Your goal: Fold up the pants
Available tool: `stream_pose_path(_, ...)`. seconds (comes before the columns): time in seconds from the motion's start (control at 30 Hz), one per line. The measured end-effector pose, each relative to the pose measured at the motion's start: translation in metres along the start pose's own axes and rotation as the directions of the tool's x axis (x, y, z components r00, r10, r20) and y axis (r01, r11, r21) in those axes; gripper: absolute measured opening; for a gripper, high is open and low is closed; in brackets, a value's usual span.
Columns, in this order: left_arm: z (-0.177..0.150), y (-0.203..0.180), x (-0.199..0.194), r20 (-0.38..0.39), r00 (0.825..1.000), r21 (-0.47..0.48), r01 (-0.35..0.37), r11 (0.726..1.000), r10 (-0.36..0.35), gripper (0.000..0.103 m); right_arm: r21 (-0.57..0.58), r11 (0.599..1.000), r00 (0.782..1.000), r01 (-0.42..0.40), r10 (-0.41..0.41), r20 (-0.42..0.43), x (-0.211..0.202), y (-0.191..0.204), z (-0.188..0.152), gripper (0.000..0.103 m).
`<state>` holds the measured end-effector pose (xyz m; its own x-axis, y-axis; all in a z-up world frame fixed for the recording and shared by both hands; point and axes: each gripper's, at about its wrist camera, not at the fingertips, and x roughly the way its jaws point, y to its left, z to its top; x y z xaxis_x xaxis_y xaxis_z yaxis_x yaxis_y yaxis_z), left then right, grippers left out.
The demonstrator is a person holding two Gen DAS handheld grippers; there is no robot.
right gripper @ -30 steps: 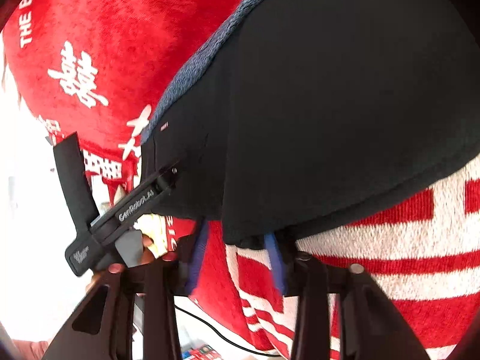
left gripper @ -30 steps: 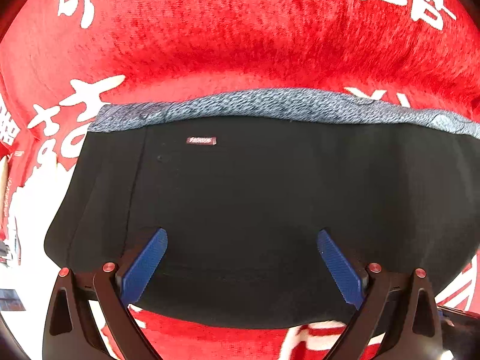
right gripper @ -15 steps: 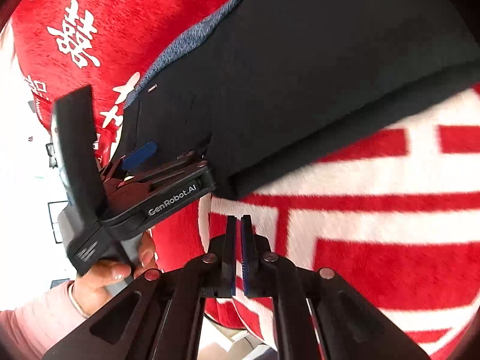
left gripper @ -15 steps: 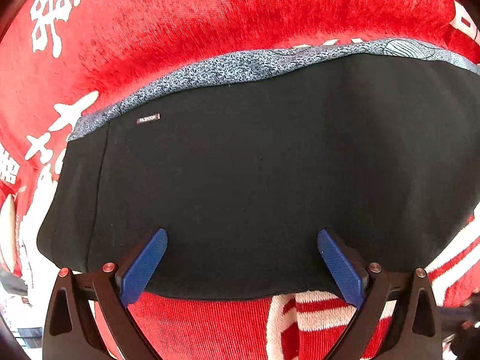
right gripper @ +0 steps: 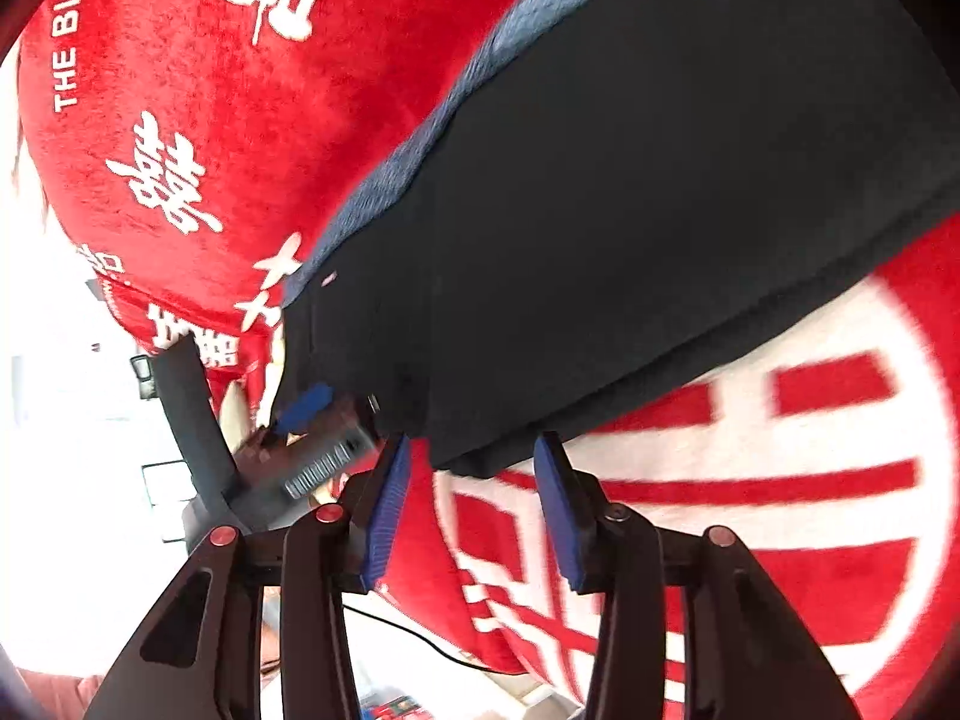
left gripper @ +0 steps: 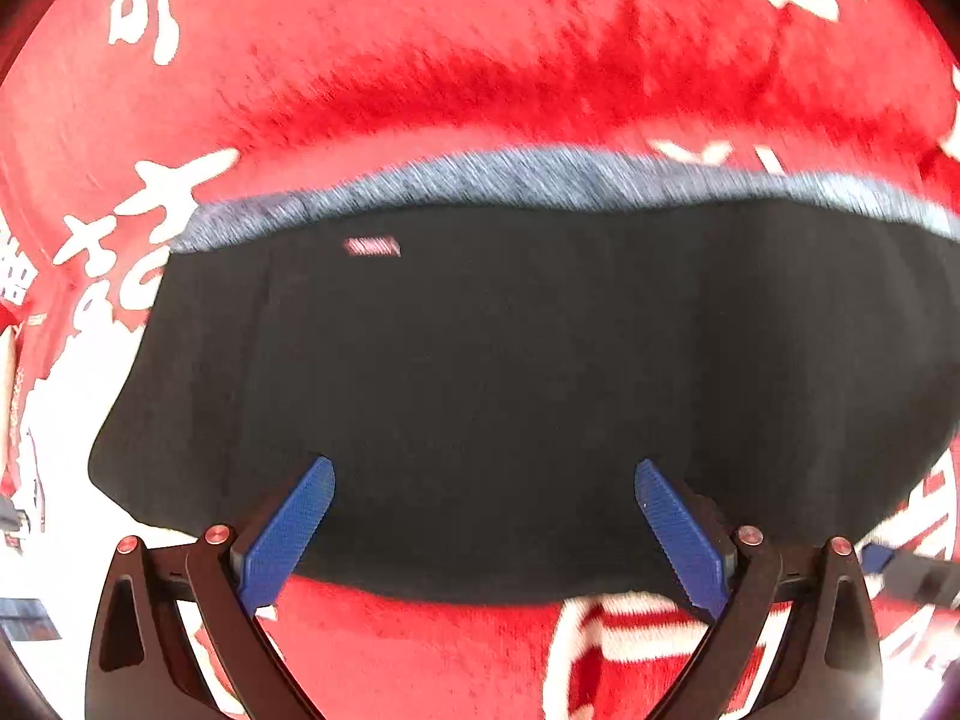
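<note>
One pair of black pants (left gripper: 510, 384) lies folded, with one grey-blue waistband (left gripper: 540, 180) along its far edge and one small label (left gripper: 372, 247) at the far left. One red blanket (left gripper: 420, 60) with white characters lies beneath. Two grippers appear: the left gripper (left gripper: 483, 516) and right gripper (right gripper: 471, 492) (four blue pads in all).

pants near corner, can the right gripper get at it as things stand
Probably yes. The right gripper has just been opening, nothing between its pads, and the corner of the black pants lies just ahead on the red blanket. The left gripper sits beside it, not across.
</note>
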<state>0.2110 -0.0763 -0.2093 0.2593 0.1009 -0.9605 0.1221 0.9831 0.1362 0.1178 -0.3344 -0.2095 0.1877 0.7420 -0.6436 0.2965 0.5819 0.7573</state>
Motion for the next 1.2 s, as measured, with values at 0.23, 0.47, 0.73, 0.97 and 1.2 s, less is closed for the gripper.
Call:
stream_pose_path(0.23,0.012,-0.005,0.000,-0.005,1.000,0.024,0.018,1.000,-0.018,0.101,0.113,0.992,0.998,-0.049,0.044,0.043,0.017,-0.008,-0.002,0.037)
stream_pose_path(0.47,0.009,-0.019,0.002,-0.009,1.000,0.040,0.027,0.999,-0.026,0.101,0.124,0.992,0.997,-0.009,0.000,0.077,0.015,-0.007,0.007,0.007)
stream_pose_path(0.73,-0.011,-0.042,-0.003,-0.015,1.000,0.121,-0.008,0.993,0.010,0.101,-0.027,0.997,0.991,0.067,-0.064,0.116,-0.002,0.024,0.005,0.004)
stream_pose_path(0.97,-0.035,-0.060,-0.002,-0.016,1.000,0.189,-0.020,0.982,0.023,0.101,0.018,0.994,0.990,0.111,-0.112,0.083,0.011,0.002,-0.011,0.004)
stream_pose_path(1.2,-0.023,-0.041,-0.019,-0.029,0.998,0.065,0.063,0.996,-0.061,0.101,0.030,0.992,0.992,0.123,-0.123,0.009,-0.006,-0.007,-0.011,0.009)
